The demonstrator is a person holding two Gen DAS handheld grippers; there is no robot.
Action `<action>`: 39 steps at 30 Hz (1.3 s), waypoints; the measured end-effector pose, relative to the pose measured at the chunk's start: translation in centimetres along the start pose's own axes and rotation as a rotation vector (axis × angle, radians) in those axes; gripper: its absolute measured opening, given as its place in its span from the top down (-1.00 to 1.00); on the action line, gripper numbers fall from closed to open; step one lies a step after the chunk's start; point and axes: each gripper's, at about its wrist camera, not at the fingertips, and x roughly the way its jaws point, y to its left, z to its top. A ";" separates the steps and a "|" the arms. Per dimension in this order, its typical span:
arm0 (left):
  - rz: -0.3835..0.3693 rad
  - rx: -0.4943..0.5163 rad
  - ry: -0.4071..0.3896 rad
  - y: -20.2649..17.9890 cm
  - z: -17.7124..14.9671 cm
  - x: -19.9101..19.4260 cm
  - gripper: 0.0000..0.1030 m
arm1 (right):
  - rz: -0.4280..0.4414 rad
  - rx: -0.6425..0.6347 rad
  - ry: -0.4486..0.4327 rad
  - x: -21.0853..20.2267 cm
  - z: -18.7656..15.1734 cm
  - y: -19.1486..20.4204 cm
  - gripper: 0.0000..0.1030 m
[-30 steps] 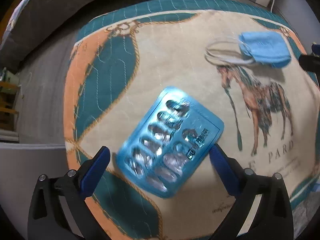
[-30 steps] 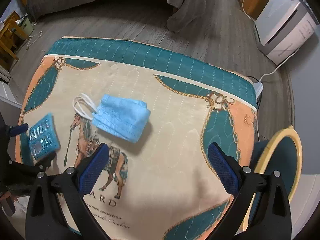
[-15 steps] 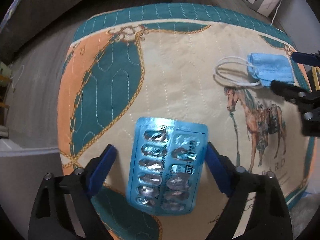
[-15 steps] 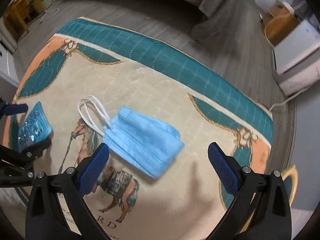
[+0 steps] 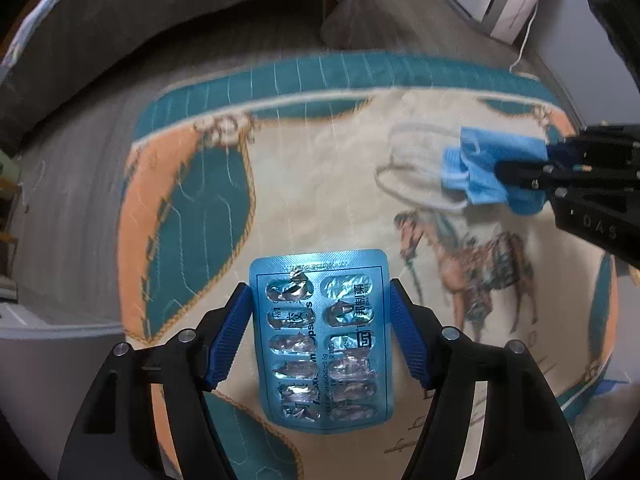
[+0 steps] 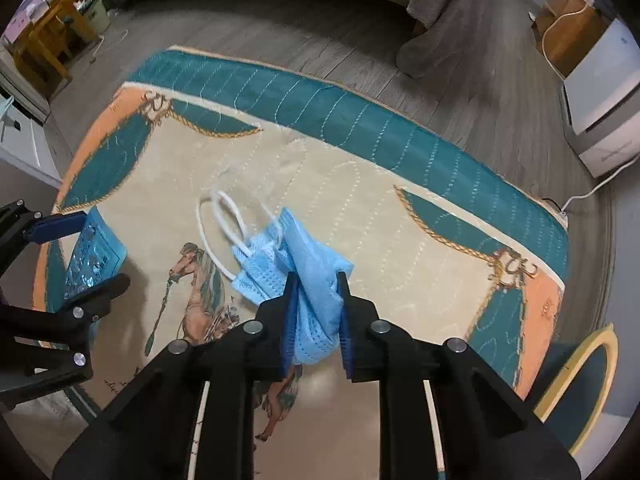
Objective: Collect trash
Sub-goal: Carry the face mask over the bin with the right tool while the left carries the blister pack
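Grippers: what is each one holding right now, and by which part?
Right gripper pinches the mask by its bunched middle. Left gripper is closing on the blister pack's long edges.

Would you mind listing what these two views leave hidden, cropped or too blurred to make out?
- Blister pack: in the left wrist view the print is too small and glary to read; in the right wrist view the left gripper covers part of it.
- Mask: its lower end is squeezed between the closing right gripper fingers, so its shape there is hidden.
- Cloth: blurred in the left wrist view.
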 end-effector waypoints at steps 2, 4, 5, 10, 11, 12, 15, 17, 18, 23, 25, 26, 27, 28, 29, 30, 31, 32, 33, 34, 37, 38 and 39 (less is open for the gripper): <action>0.010 0.005 -0.040 -0.7 0.1 -1.0 -0.34 | 0.002 0.005 -0.011 -0.6 -0.1 -0.4 0.66; 0.020 0.022 -0.072 -1.3 -0.2 -2.0 -0.34 | -0.002 0.008 -0.031 -1.5 -0.4 -0.6 0.66; 0.025 0.027 -0.087 -1.7 -0.3 -2.4 -0.34 | -0.005 0.010 -0.042 -1.9 -0.7 -0.6 0.66; 0.031 0.057 -0.128 -2.6 -1.6 -4.2 -0.34 | -0.018 0.014 -0.085 -4.6 -1.6 -1.6 0.66; 0.034 0.063 -0.135 -3.0 -1.8 -4.5 -0.34 | -0.025 0.015 -0.094 -5.0 -2.0 -1.8 0.66; 0.033 0.068 -0.138 -2.9 -1.2 -5.3 -0.34 | -0.029 0.022 -0.104 -5.7 -2.5 -2.1 0.66; 0.031 0.078 -0.149 -4.0 -1.4 -5.6 -0.34 | -0.024 0.052 -0.124 -7.2 -3.7 -3.2 0.66; 0.027 0.082 -0.157 -4.7 -1.7 -5.9 -0.34 | -0.031 0.064 -0.130 -7.9 -4.6 -3.6 0.66; 0.025 0.086 -0.162 -5.1 -1.7 -5.9 -0.34 | -0.034 0.070 -0.133 -8.2 -5.0 -4.0 0.66; 0.002 0.110 -0.189 -7.6 -1.5 -6.9 -0.34 | -0.061 0.104 -0.151 -10.0 -6.7 -6.2 0.66; -0.007 0.130 -0.199 -8.6 -1.2 -7.1 -0.34 | -0.070 0.136 -0.163 -10.9 -7.5 -7.6 0.66; -0.015 0.144 -0.209 -9.4 -1.1 -7.4 -0.34 | -0.076 0.148 -0.170 -11.3 -7.9 -8.2 0.66; -0.022 0.156 -0.217 -10.1 -0.9 -7.6 -0.34 | -0.083 0.162 -0.178 -11.8 -8.3 -9.1 0.66; -0.030 0.165 -0.224 -10.8 -0.7 -7.9 -0.34 | -0.089 0.176 -0.186 -12.2 -8.8 -9.8 0.66; -0.051 0.174 -0.234 -11.8 -0.5 -8.3 -0.34 | -0.094 0.189 -0.191 -12.6 -9.2 -10.6 0.66; -0.062 0.180 -0.240 -12.4 -0.5 -8.6 -0.34 | -0.098 0.209 -0.197 -13.0 -9.8 -11.6 0.66; -0.077 0.193 -0.250 -13.5 -0.4 -9.0 -0.34 | -0.099 0.229 -0.202 -13.3 -10.3 -12.5 0.66; -0.087 0.205 -0.256 -14.3 -0.4 -9.3 -0.34 | -0.098 0.258 -0.206 -13.7 -10.9 -13.6 0.66; -0.095 0.215 -0.259 -15.0 -0.4 -9.4 -0.34 | -0.095 0.276 -0.207 -13.9 -11.3 -14.3 0.66; -0.102 0.228 -0.260 -15.7 -0.4 -9.4 -0.34 | -0.091 0.300 -0.210 -14.1 -11.9 -15.2 0.66; -0.111 0.277 -0.265 -18.3 -0.6 -9.5 -0.34 | -0.095 0.342 -0.216 -14.8 -13.2 -17.2 0.66; -0.117 0.295 -0.264 -19.2 -0.8 -9.4 -0.34 | -0.102 0.351 -0.218 -14.9 -13.6 -17.7 0.66; -0.122 0.316 -0.263 -20.0 -1.1 -9.4 -0.34 | -0.107 0.364 -0.219 -15.1 -14.1 -18.3 0.66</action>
